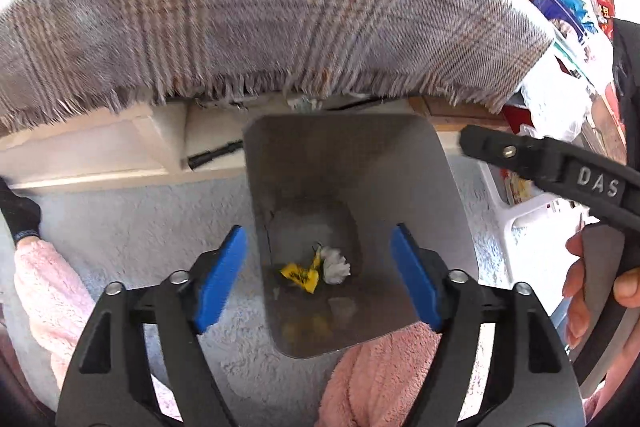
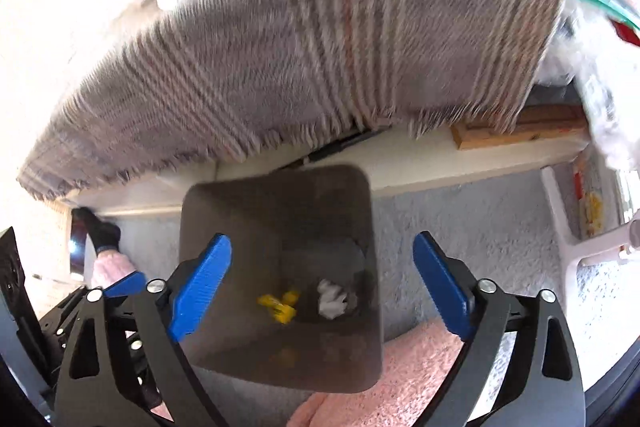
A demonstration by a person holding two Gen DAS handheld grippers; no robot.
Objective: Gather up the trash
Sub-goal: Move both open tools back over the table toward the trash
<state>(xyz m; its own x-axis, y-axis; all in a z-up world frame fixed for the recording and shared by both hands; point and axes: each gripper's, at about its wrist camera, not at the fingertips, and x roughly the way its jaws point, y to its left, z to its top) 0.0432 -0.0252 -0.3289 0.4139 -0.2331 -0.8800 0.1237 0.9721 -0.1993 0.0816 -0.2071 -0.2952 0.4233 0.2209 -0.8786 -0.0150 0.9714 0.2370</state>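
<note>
Two bits of trash are already in the grey bin on the carpet: a yellow wrapper and a white tissue wad. Both grippers, left gripper and right gripper, hang above it pointing down, jaws wide and empty. I'd lift clear before swinging back to the desk so nothing clips the rim

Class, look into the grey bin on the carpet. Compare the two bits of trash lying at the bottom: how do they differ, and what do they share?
Colour: the yellow wrapper is bright yellow with dark marks, while the white tissue is plain white.
Shape: the yellow wrapper is flattish and angular; the white tissue is a rounded, crumpled wad.
Shared: both lie side by side on the floor of the grey bin, under the open left gripper and right gripper.
</note>
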